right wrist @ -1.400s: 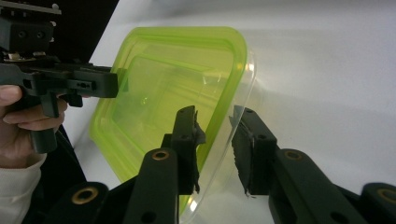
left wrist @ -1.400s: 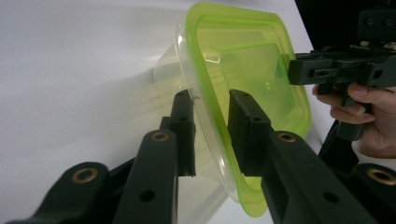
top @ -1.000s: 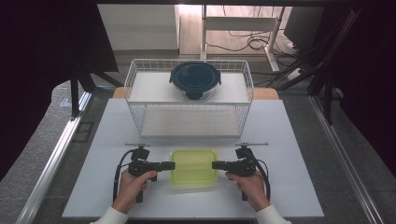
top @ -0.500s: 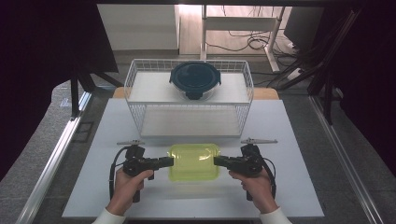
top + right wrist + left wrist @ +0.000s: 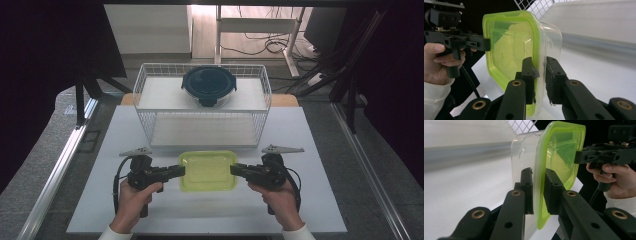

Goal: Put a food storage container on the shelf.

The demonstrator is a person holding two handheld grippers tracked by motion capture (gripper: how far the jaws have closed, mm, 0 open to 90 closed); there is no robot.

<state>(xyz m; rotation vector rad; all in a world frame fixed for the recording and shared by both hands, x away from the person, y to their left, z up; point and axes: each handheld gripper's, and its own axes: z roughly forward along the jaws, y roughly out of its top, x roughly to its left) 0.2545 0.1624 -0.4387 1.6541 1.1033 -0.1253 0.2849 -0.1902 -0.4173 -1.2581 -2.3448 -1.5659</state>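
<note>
Standing at the far side of the bench [image 5: 320, 210] is a white wire rack [image 5: 202, 112] with a dark round lidded bowl [image 5: 208, 86] on its top shelf. In front of it, the clear container with green lid [image 5: 208, 171] hangs above the bench, carried from both sides. The left gripper [image 5: 181, 171] and the right gripper [image 5: 234, 171] each have jaws pinching its rim. This looks like the lifting step; next move should keep both hands level and go toward the rack.

I am seeing the box [image 5: 208, 171] sitting between my two grippers, and the wire basket [image 5: 150, 90] standing behind it with a bowl [image 5: 208, 85] on top.
</note>
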